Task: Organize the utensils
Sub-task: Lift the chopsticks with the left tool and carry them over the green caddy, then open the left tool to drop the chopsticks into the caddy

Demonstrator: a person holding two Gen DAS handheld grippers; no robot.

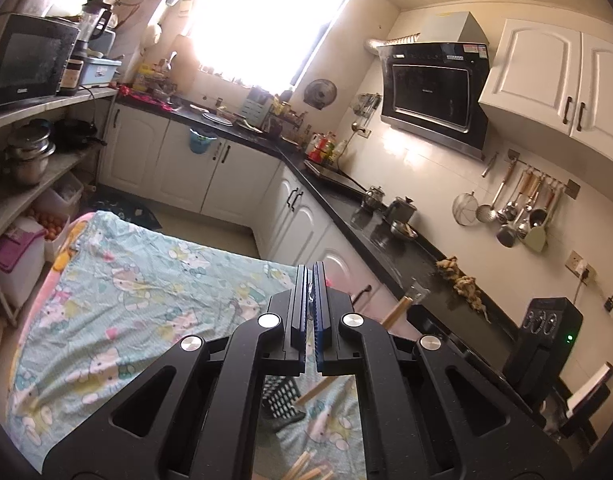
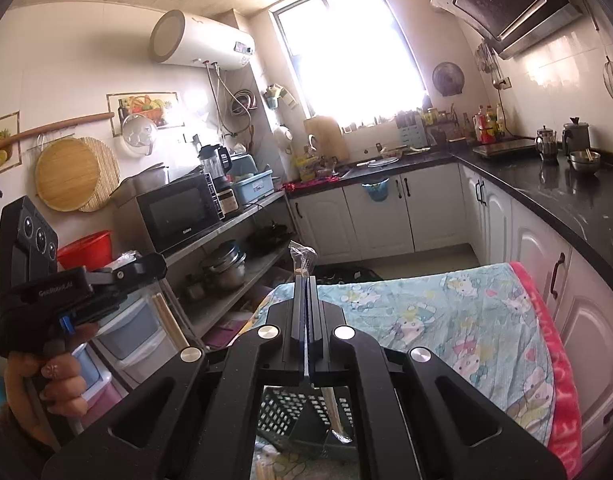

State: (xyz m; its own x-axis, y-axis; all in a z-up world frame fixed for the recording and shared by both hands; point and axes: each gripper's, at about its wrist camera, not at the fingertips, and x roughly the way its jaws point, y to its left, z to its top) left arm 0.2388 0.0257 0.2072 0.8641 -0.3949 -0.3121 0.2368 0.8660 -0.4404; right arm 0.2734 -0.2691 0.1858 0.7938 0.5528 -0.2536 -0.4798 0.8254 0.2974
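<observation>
My left gripper (image 1: 309,276) is shut, raised above the table. A scrap of clear wrapper (image 1: 309,293) is pinched between its fingers, and a wooden chopstick (image 1: 396,312) slants underneath it. In the right wrist view, the left gripper (image 2: 154,264) sits in a hand at the left, with chopsticks (image 2: 168,320) hanging below it. My right gripper (image 2: 305,280) is shut on a wrapped pair of chopsticks (image 2: 331,408); the wrapper's crinkled end (image 2: 303,257) sticks out past the tips. A black slotted basket (image 2: 284,412) (image 1: 282,400) stands on the table beneath both grippers.
A cartoon-cat cloth (image 1: 126,300) (image 2: 446,312) covers the table. Loose chopsticks (image 1: 306,468) lie on it near the basket. A black counter (image 1: 406,248) with pots runs along the right, and open shelves (image 2: 234,232) with a microwave along the left.
</observation>
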